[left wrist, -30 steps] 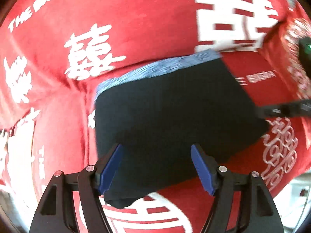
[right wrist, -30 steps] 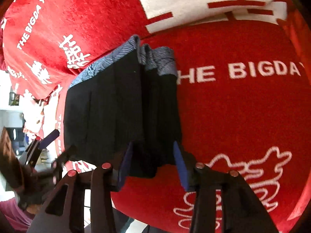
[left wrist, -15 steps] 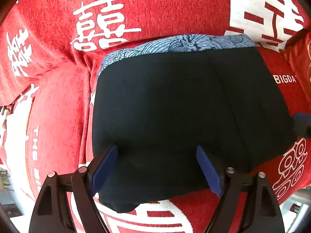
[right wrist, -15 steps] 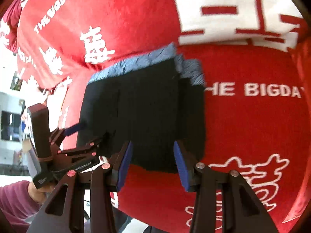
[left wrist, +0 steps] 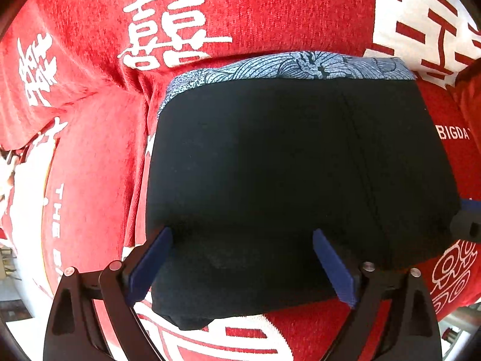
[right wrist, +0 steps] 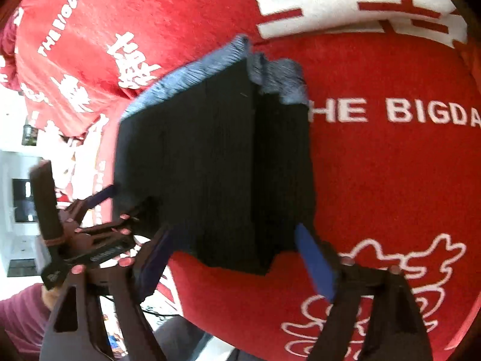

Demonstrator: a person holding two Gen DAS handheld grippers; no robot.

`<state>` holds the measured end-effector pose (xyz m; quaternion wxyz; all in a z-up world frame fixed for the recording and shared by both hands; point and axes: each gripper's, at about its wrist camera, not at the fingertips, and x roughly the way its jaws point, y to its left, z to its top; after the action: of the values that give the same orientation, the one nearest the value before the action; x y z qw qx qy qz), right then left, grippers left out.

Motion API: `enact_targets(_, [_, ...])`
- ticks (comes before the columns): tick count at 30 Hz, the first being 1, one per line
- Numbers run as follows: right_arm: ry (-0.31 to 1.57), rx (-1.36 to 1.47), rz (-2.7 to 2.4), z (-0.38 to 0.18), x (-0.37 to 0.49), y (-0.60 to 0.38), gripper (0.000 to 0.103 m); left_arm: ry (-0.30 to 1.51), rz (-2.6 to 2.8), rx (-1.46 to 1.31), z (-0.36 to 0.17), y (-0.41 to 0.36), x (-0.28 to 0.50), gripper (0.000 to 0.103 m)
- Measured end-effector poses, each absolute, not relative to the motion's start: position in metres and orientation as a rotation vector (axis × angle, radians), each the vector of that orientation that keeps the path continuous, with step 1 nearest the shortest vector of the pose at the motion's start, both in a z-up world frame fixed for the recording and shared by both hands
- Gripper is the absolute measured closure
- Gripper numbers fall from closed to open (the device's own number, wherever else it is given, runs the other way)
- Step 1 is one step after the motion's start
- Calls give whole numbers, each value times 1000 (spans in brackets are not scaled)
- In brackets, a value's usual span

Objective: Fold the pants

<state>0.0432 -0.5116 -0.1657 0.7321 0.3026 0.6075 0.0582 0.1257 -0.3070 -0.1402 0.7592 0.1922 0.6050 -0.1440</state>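
Black pants (left wrist: 285, 165) with a blue patterned waistband (left wrist: 300, 66) lie folded into a compact rectangle on a red cloth. My left gripper (left wrist: 242, 266) is open, its blue pads straddling the near edge of the pants without clamping them. In the right wrist view the same folded pants (right wrist: 216, 162) lie ahead, waistband (right wrist: 192, 75) at the far side. My right gripper (right wrist: 237, 266) is open wide at the pants' near edge. The left gripper (right wrist: 99, 207) shows there at the left.
A red cloth (left wrist: 270, 15) with white characters and "THE BIGDAY" lettering (right wrist: 390, 111) covers the whole surface. The cloth's edge drops off at the near left (right wrist: 90, 162). The person's maroon sleeve (right wrist: 21, 316) is at the lower left.
The right gripper let go of the pants' edge and opened wide. The pants settled flat into a folded rectangle. The left gripper moved closer over the near edge, staying open.
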Motion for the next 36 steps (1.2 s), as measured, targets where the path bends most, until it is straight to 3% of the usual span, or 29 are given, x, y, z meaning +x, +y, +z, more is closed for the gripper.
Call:
enact_targets(13, [1348, 782, 60, -177, 24, -537, 18, 1339, -327, 410, -137, -305, 131, 7])
enact_targets(19, [1309, 744, 12, -167, 28, -546, 18, 1244, -237, 416, -119, -287, 170, 7])
enact_targets(27, [1207, 631, -57, -148, 98, -563, 18, 1279, -119, 246, -133, -261, 234, 7])
enact_targets(30, [1249, 560, -82, -156, 126, -560, 18, 1280, -120, 275, -147, -263, 235, 7])
enact_targets(32, [1312, 507, -103, -171, 133, -557, 15, 1250, -126, 296, -150, -264, 233, 1])
enact_targets(36, [1318, 568, -102, -182, 118, -567, 9, 1279, -155, 254, -152, -258, 239, 1])
